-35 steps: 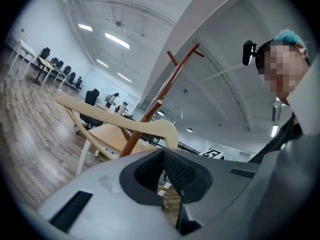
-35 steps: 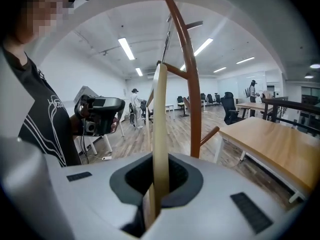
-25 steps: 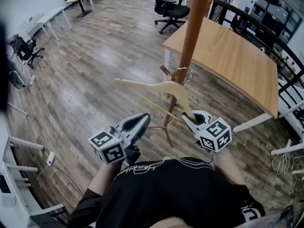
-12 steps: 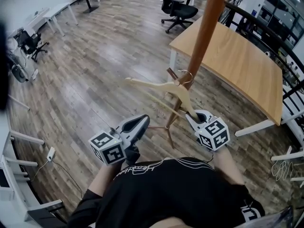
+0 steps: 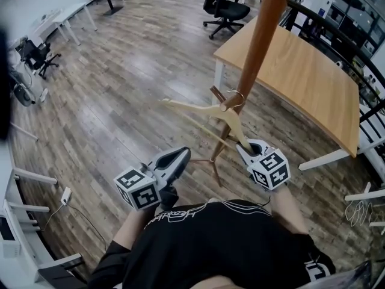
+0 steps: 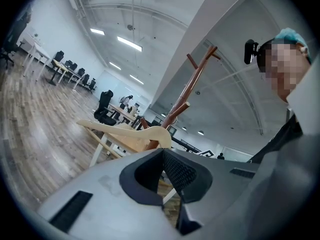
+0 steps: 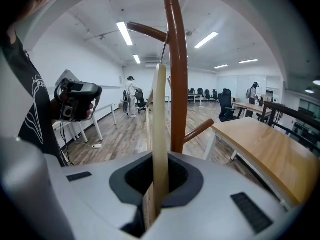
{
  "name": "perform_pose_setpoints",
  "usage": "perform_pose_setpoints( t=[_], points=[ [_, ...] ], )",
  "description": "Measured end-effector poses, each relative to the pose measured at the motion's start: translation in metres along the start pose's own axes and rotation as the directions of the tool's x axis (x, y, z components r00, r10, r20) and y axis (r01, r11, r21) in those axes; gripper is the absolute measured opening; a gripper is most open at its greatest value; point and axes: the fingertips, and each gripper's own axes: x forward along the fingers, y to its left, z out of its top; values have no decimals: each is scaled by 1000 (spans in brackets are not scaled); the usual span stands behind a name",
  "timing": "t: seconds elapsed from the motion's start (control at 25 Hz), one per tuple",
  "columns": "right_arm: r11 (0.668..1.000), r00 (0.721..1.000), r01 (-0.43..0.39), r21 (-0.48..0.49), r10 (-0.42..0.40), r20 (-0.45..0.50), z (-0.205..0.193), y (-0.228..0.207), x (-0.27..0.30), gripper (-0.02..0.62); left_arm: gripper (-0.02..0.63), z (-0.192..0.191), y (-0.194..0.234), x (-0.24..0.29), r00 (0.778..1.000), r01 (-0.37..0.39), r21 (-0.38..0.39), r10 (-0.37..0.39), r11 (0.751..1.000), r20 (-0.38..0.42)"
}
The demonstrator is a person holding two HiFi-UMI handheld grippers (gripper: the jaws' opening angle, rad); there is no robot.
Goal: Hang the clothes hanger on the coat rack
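Hanger [image 5: 201, 109]: pale wood, crossbar, seemingly metal hook.

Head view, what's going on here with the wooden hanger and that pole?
A person is working with a tool in each hand. The right tool is shut on one end of the wooden clothes hanger. The hanger's metal hook sits at a low peg on the coat rack; whether it already hangs there isn't clear. The left tool is shut and empty, off to the side.
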Motion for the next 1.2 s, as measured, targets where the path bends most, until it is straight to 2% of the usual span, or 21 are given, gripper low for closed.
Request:
perform_pose_setpoints(
  t=[0.32,0.56,0.64,0.68,0.76,0.84,0.92,0.96,1.08,1.12,1.2],
  points=[
    [1000,999,13,-8,-13,37,1,-5,1,44,8,-3,-1,0,1000,5,5,-5,1000,-10],
    [995,992,102,-9,-101,78,2,-15,-8,48,8,-3,-5,-9,1000,13,13,-13,1000,1],
    [996,988,80,25,-83,132,8,-10,-14,85,8,-4,-6,-14,1000,15,12,-15,1000,4],
    [997,984,66,44,-72,165,14,-6,-18,138,8,-4,-7,-17,1000,16,12,-16,1000,4],
    [995,972,76,65,-89,219,26,-2,-28,199,8,-4,-8,-23,1000,23,16,-23,1000,5],
    [990,956,109,92,-129,263,35,-1,-41,206,8,-4,-12,-29,999,34,19,-34,999,4],
    [984,931,103,145,-147,335,44,6,-60,206,8,-5,-18,-36,999,48,23,-48,999,1],
    [980,907,82,181,-148,393,50,11,-73,206,8,-6,-22,-40,998,55,24,-55,998,-1],
    [964,812,-23,267,-138,567,66,33,-116,206,8,-10,-34,-49,996,86,34,-85,996,-7],
    [960,794,-52,276,-128,594,68,42,-126,204,8,-12,-38,-51,995,100,40,-100,994,-9],
    [960,787,-83,269,-102,608,67,67,-138,204,8,-16,-46,-58,992,127,44,-126,991,-15]
  ],
)
